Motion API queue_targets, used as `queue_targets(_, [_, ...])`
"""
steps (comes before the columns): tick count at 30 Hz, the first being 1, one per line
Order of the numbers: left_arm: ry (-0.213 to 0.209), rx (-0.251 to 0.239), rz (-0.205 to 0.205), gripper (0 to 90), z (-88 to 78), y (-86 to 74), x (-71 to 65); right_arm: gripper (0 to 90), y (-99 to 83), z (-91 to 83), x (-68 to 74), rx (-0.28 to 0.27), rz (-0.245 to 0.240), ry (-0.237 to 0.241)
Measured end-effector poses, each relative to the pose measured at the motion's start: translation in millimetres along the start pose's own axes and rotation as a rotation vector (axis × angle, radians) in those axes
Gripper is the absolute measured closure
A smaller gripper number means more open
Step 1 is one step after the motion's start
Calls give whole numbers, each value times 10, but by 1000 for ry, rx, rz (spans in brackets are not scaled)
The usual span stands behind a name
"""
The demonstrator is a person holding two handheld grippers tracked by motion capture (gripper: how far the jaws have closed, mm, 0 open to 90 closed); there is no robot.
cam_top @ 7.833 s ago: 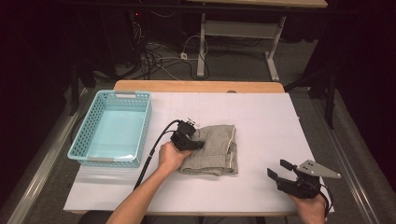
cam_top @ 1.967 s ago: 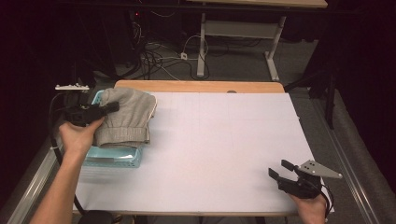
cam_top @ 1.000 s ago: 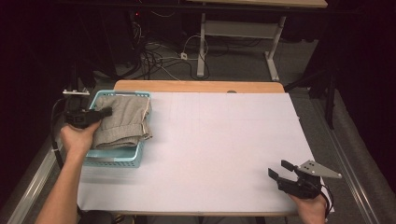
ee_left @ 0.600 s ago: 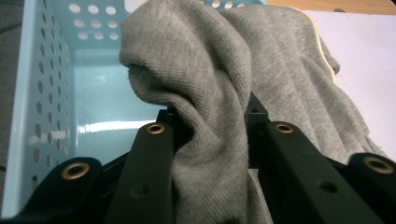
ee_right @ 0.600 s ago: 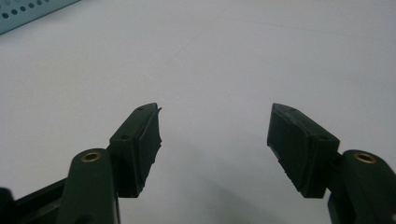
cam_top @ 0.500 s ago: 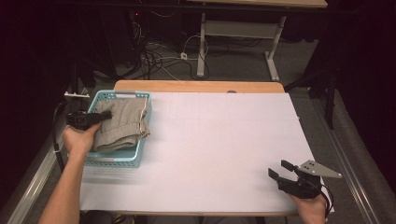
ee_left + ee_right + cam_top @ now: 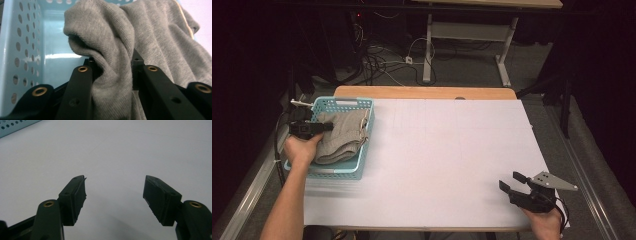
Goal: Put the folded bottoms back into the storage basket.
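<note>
Left of frame: grey cloth lying bunched in the blue basket, pinched between the closed-in jaws of the left gripper at the basket's left rim. Middle: bare white table, wide and free. Lower right: right gripper near the table's edge, jaws spread, holding nothing.

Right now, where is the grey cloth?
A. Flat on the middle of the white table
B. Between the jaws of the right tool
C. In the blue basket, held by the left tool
C: the left tool pinches the grey cloth inside the blue basket.
</note>
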State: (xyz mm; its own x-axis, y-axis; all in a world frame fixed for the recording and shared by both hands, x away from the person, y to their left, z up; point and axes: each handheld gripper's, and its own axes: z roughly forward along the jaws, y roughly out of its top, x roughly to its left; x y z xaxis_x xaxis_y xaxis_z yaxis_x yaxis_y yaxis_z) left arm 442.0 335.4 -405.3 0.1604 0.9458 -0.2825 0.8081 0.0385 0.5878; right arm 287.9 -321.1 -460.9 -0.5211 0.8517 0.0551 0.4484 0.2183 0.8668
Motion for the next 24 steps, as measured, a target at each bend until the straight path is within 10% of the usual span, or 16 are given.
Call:
queue_targets(7, [96, 92, 64, 707, 188, -9, -70, 350, 0, -2, 3, -1, 0, -1])
queue_targets(24, [124, 88, 48, 644, 280, 21, -84, 350, 0, 1, 6, 4, 0, 0])
